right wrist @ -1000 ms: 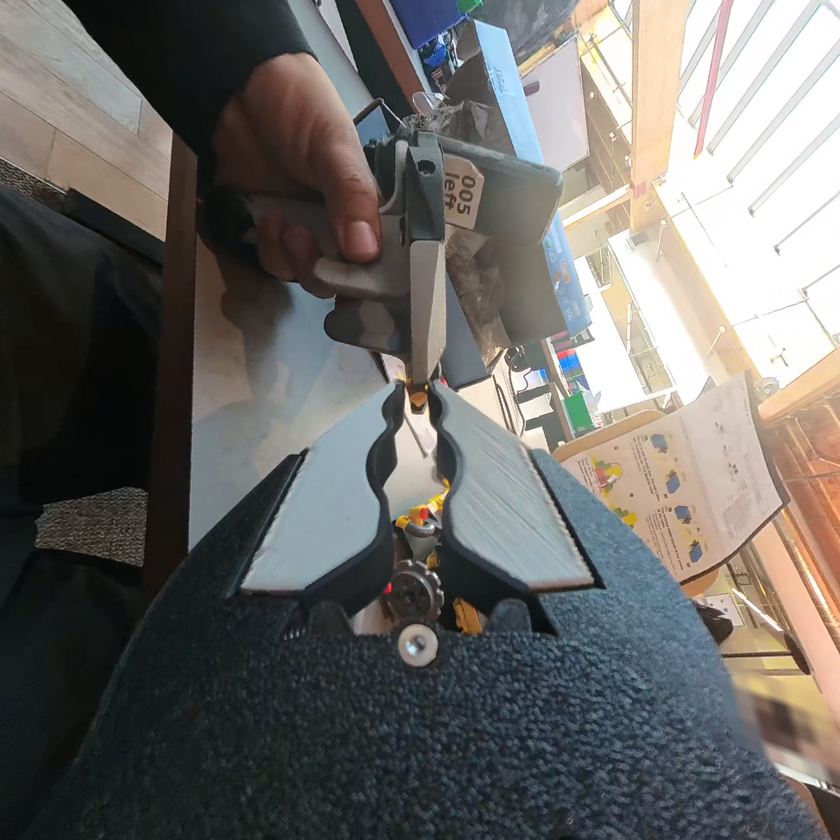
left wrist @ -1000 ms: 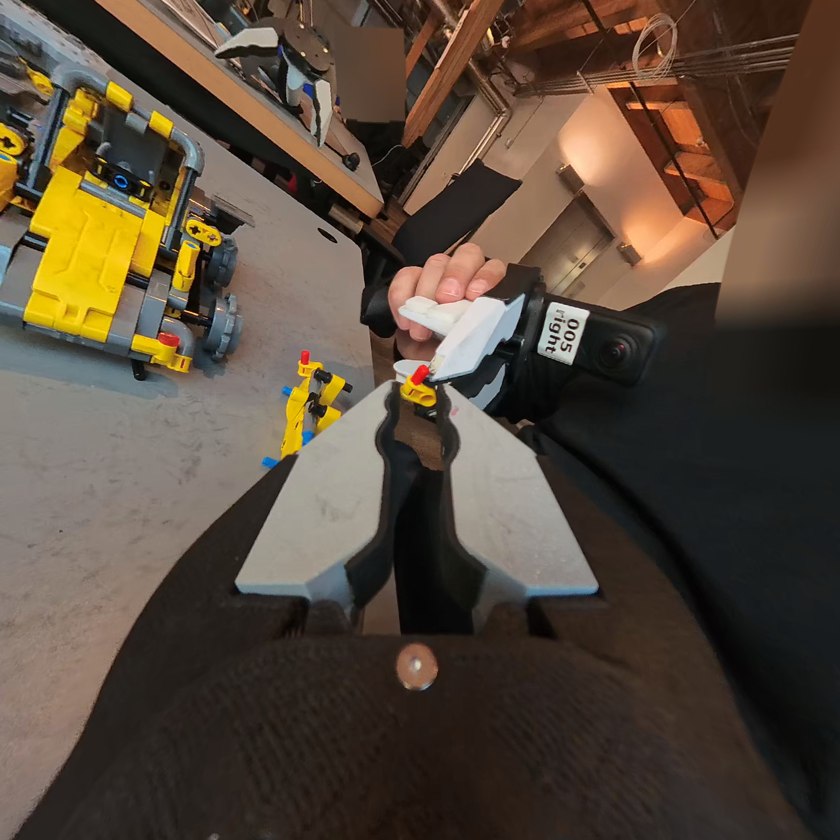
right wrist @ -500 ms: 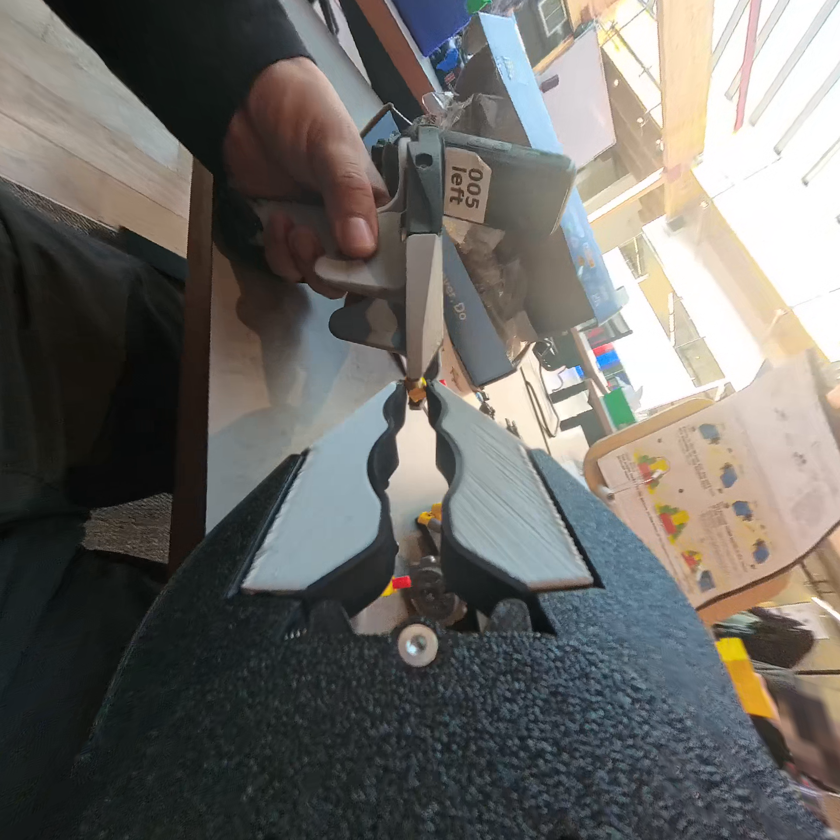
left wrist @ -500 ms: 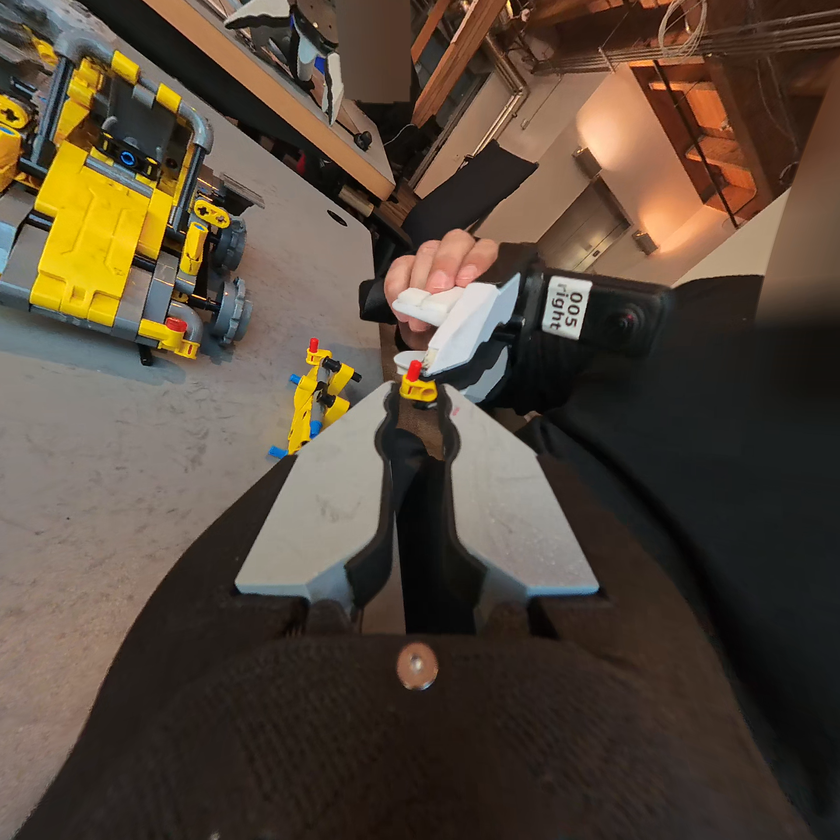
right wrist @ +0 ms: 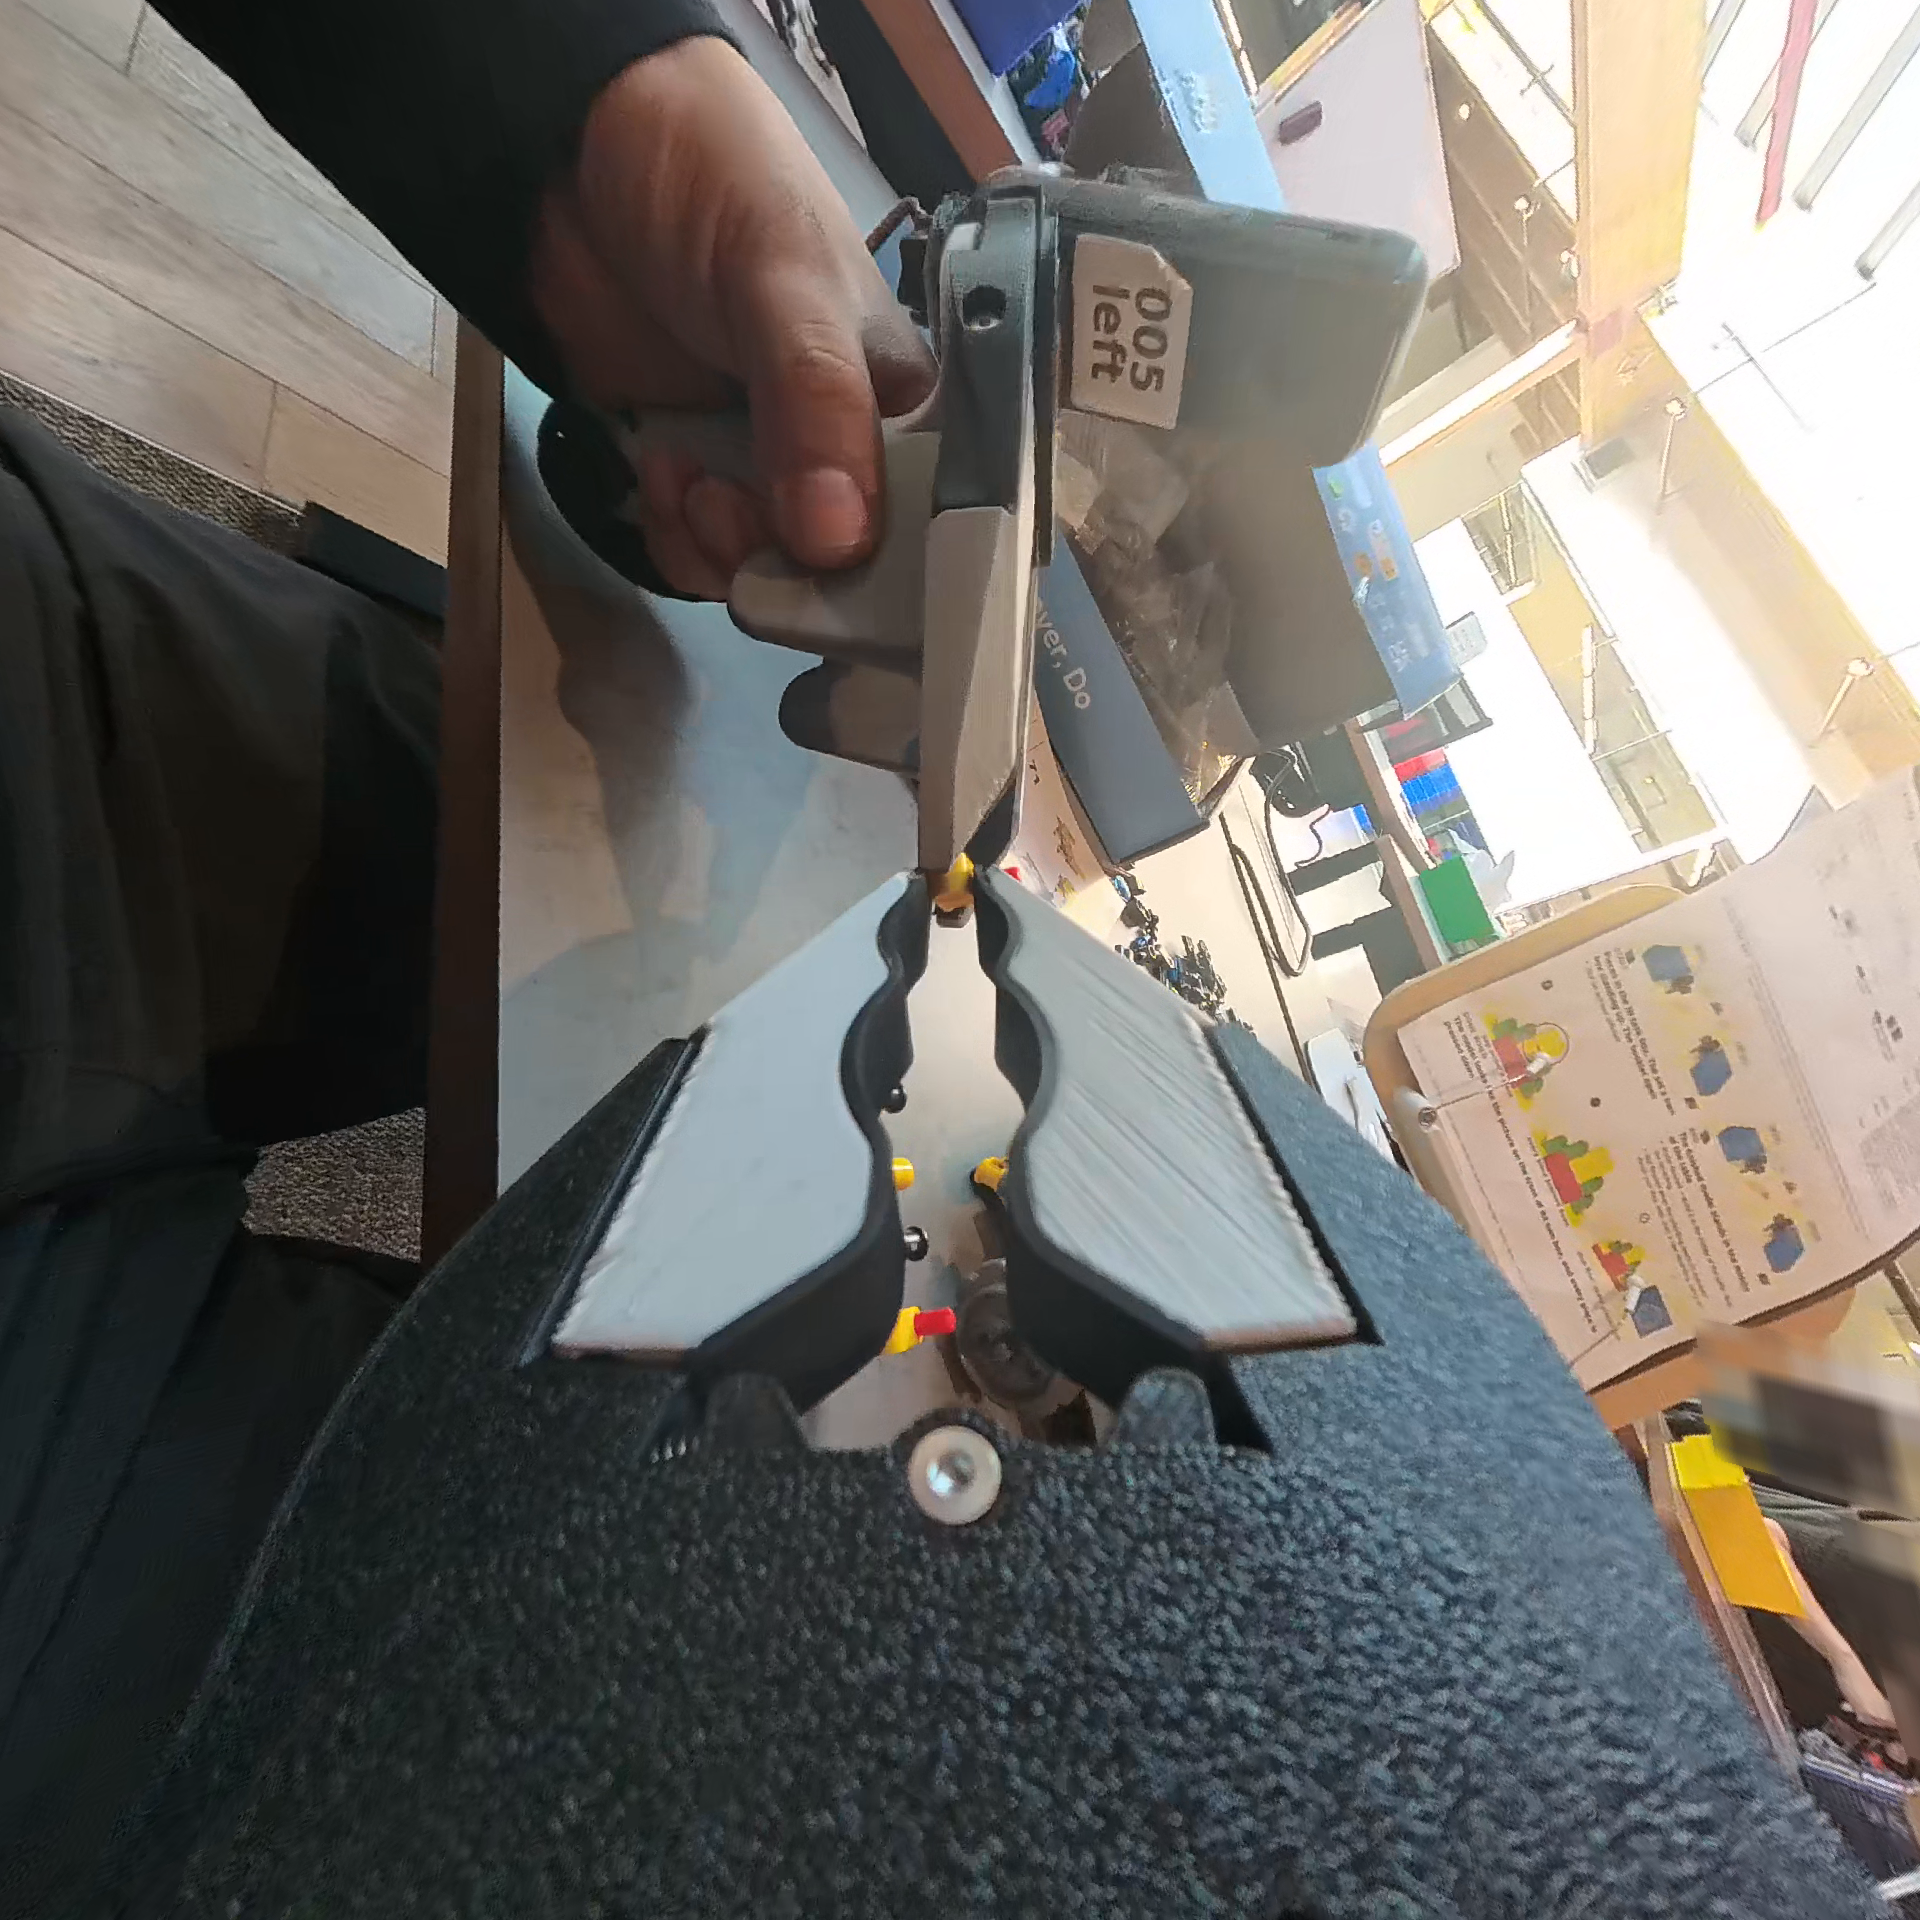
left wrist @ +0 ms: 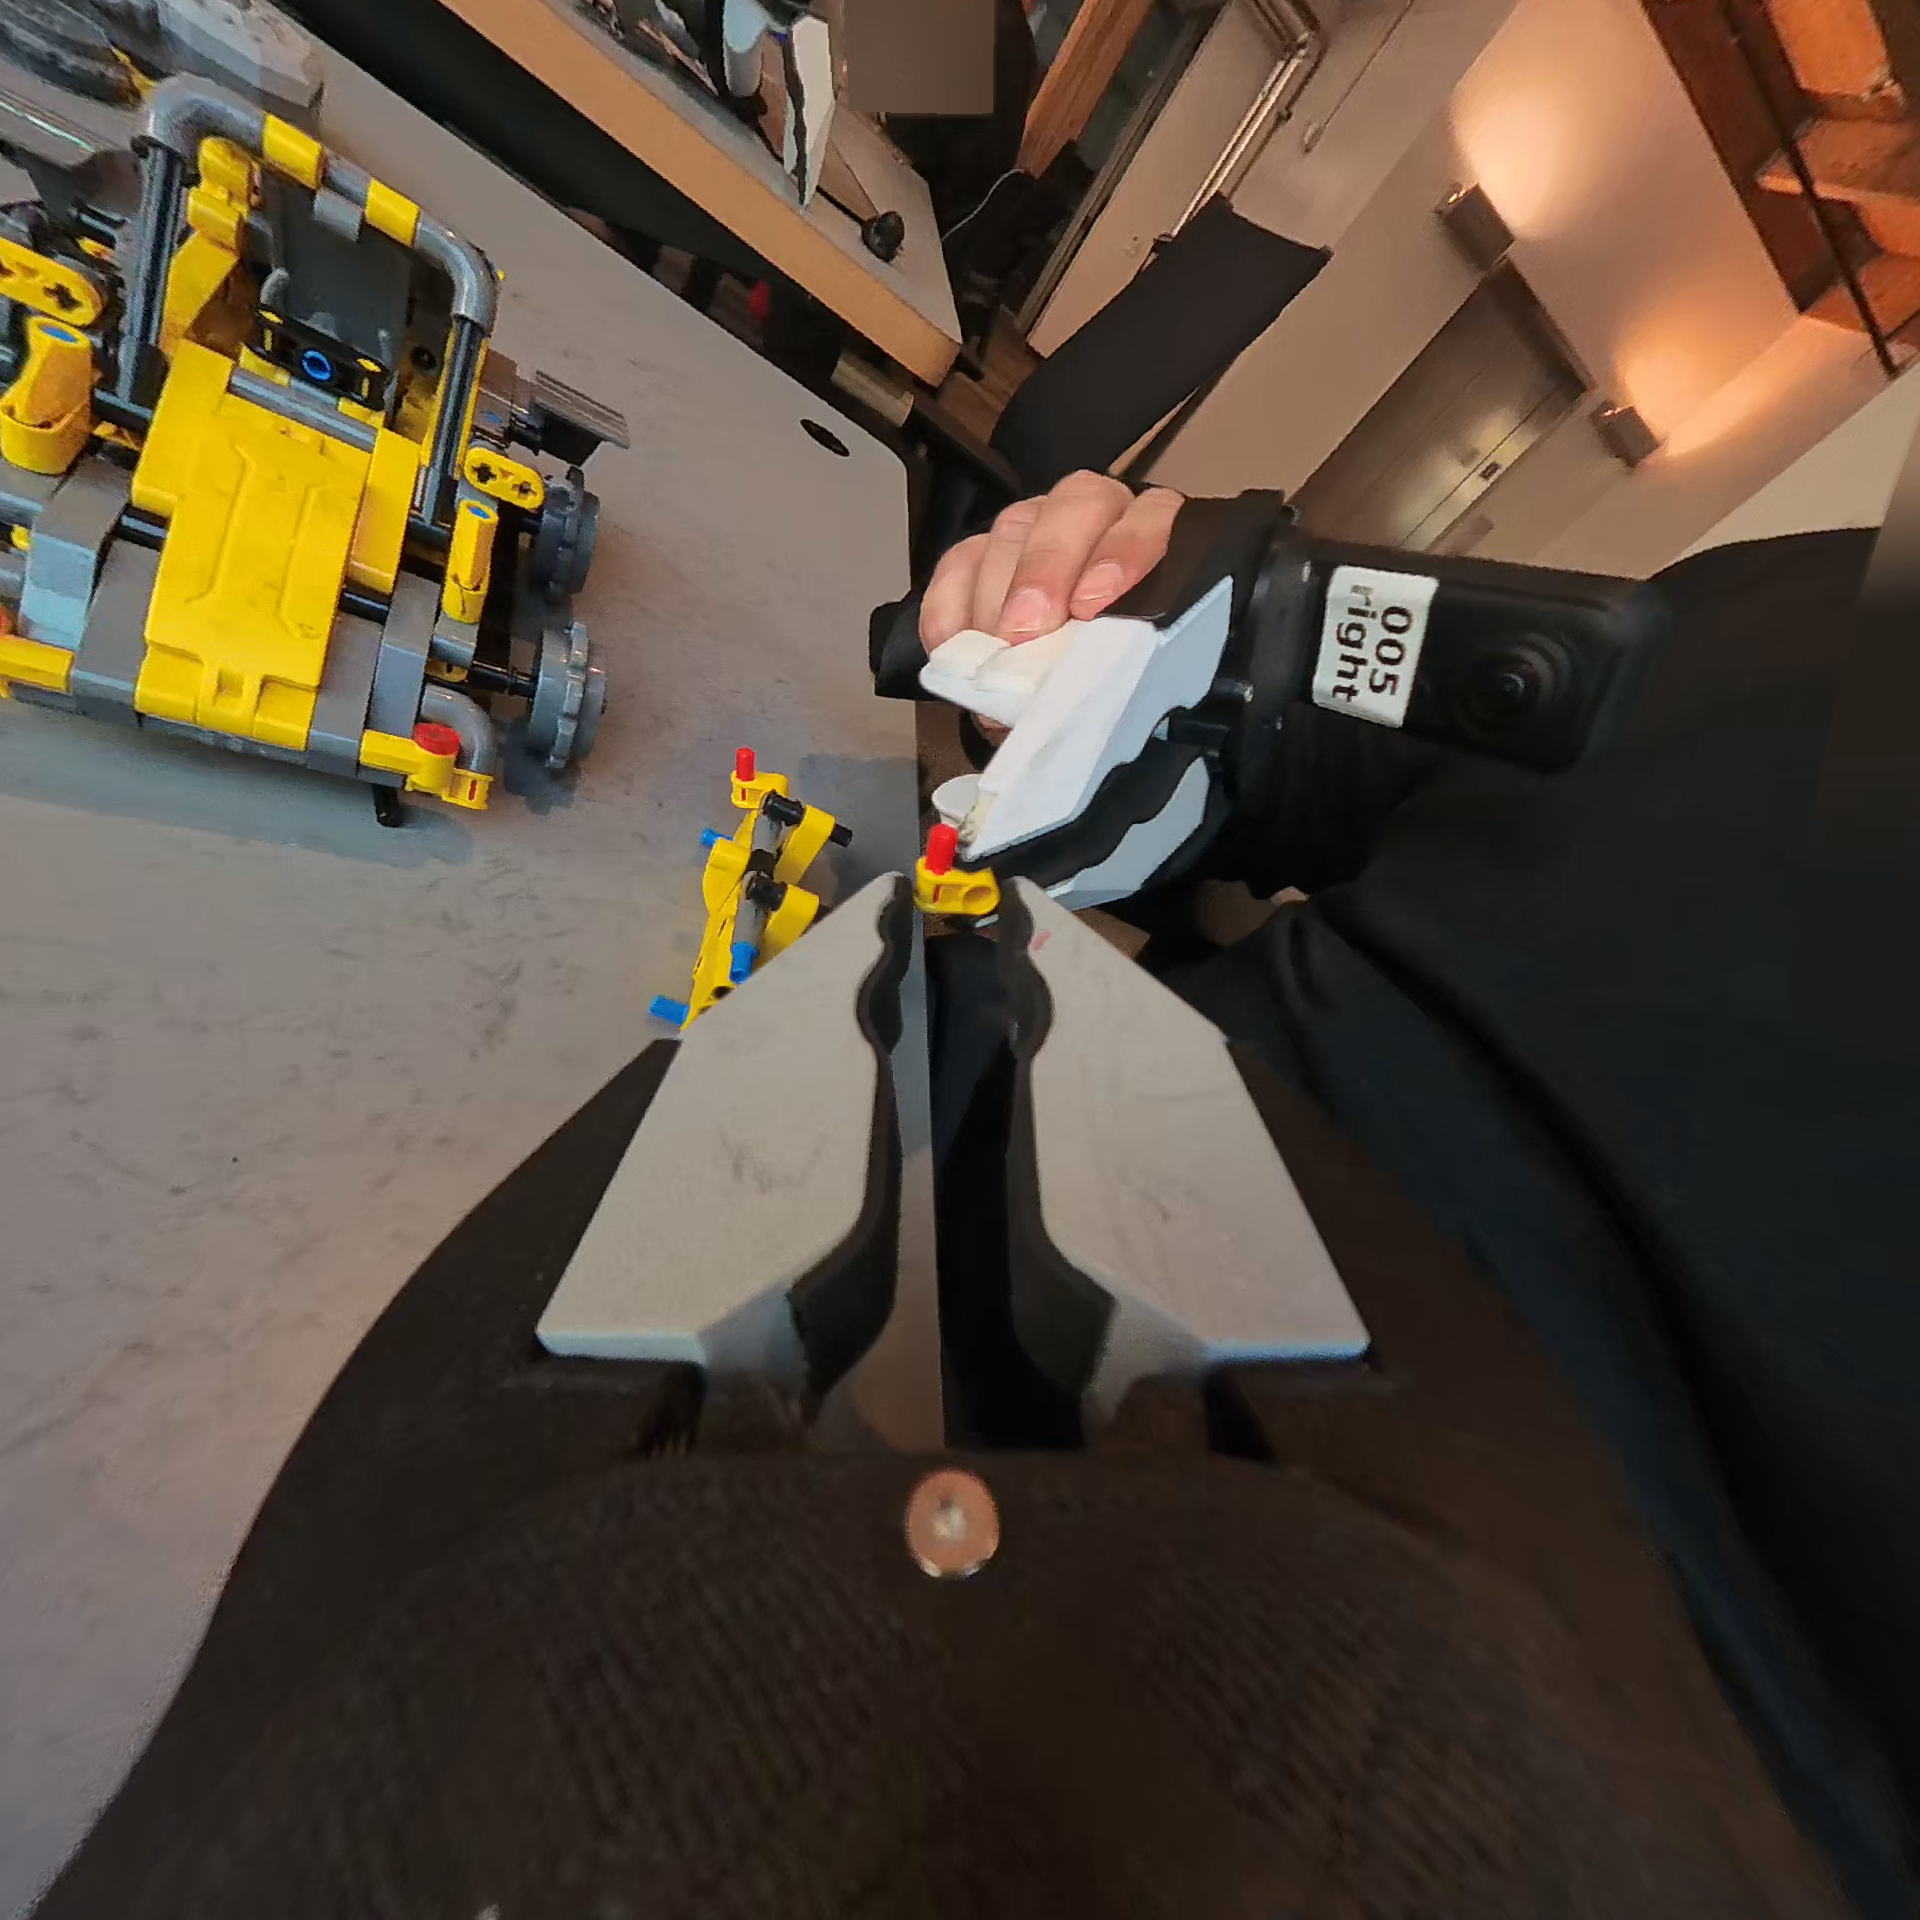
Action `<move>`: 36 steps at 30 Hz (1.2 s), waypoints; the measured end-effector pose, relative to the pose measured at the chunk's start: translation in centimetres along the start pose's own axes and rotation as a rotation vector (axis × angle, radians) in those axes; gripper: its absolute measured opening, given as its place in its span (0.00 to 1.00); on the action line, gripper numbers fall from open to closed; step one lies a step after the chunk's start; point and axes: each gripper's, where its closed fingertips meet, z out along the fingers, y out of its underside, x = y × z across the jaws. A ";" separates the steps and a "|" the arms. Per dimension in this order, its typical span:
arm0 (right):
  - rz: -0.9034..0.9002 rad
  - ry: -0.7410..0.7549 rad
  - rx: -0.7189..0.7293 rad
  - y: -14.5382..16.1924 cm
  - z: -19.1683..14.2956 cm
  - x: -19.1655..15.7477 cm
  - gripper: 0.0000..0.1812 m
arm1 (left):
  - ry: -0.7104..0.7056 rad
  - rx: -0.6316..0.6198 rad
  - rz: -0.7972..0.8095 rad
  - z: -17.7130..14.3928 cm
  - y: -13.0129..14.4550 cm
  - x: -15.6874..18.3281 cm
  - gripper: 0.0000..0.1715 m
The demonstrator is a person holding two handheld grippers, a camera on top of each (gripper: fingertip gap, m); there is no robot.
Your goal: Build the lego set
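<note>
A small yellow connector piece point(left wrist: 961, 891) with a red pin point(left wrist: 940, 847) is held in the air just off the table's edge. My left gripper point(left wrist: 956, 904) is shut on its yellow body. My right gripper point(right wrist: 951, 896) meets it tip to tip, its fingers nearly closed on the same piece point(right wrist: 956, 875), at the red pin end. In the left wrist view the right gripper's white fingers point(left wrist: 1070, 727) come in from the upper right. In the right wrist view the left gripper point(right wrist: 971, 727) comes down from above. A person's hand holds each gripper.
A large yellow and grey brick vehicle point(left wrist: 260, 520) and a small yellow sub-assembly point(left wrist: 758, 883) lie on the grey table point(left wrist: 312, 1039). Loose parts point(right wrist: 925, 1322) show between the right fingers. A blue box point(right wrist: 1112, 717) and an instruction sheet on a wooden stand point(right wrist: 1662, 1091) are beyond. My two grippers' fingertips are within a few centimetres of each other.
Both grippers stay joined at the small piece. Both have shifted and tilted slightly together, so more of the loose parts show under the right gripper.
</note>
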 end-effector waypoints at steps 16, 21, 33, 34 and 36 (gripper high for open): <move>-0.137 0.030 -0.077 0.6 0.0 0.0 0.04 | -0.063 0.043 -0.027 0.4 -0.1 -0.6 0.07; -0.153 0.032 -0.097 0.5 0.0 -0.1 0.04 | -0.093 0.053 -0.020 0.7 -0.1 -0.7 0.07; -0.140 0.003 -0.078 0.7 -0.4 -0.2 0.03 | -0.135 -0.007 0.121 -0.1 0.3 -1.1 0.07; -0.108 -0.018 -0.081 1.1 -0.6 -0.1 0.01 | -0.151 -0.023 0.155 -0.5 0.4 -1.5 0.07; 0.008 -0.075 -0.107 2.4 -1.3 0.3 0.02 | -0.166 -0.056 0.217 -1.0 0.6 -2.0 0.07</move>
